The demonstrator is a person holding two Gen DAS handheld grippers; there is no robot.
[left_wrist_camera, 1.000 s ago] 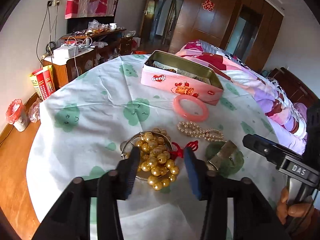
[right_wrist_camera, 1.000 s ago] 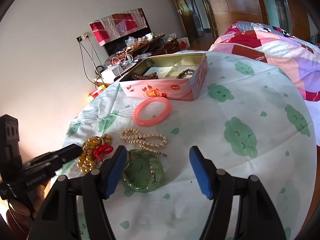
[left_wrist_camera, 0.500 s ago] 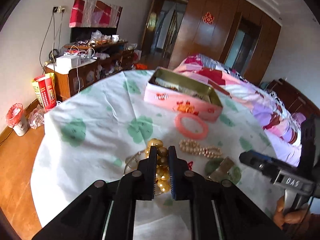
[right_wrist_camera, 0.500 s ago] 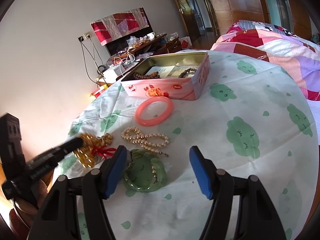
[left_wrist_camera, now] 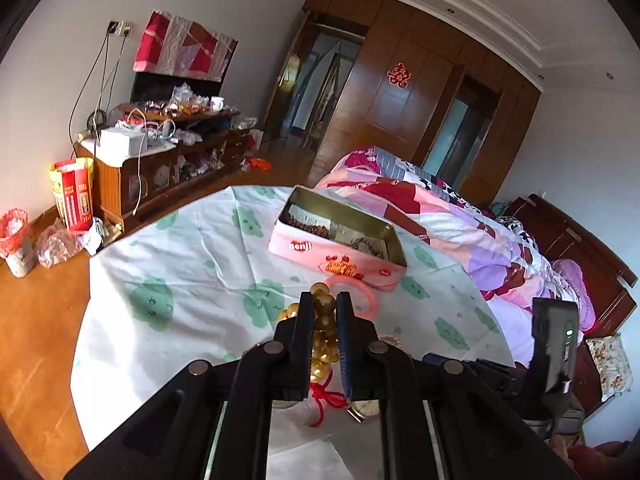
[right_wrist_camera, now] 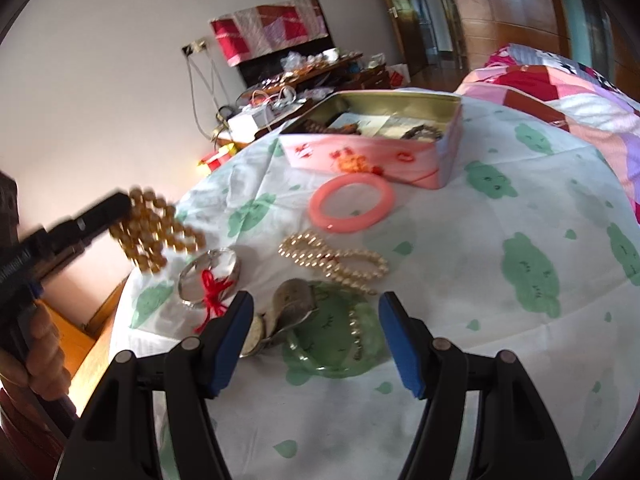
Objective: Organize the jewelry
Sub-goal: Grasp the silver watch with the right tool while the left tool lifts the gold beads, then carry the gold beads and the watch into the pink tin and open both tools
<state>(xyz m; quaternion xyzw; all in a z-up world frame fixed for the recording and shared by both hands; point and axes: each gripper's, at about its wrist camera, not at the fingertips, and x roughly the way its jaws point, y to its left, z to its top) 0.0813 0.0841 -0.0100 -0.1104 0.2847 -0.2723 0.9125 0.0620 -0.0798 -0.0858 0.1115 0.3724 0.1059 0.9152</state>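
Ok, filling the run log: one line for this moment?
left hand-held gripper: shut on gold beads | right hand-held gripper: open | tin: open

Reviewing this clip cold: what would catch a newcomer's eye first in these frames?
First, the golden bead strand, clamped in the left hand-held gripper and hanging above the table's left edge, its red tassel trailing over a silver bangle. Next, the open pink tin at the far side, with the pink bangle lying just in front. The right hand-held gripper is open above a green bangle.
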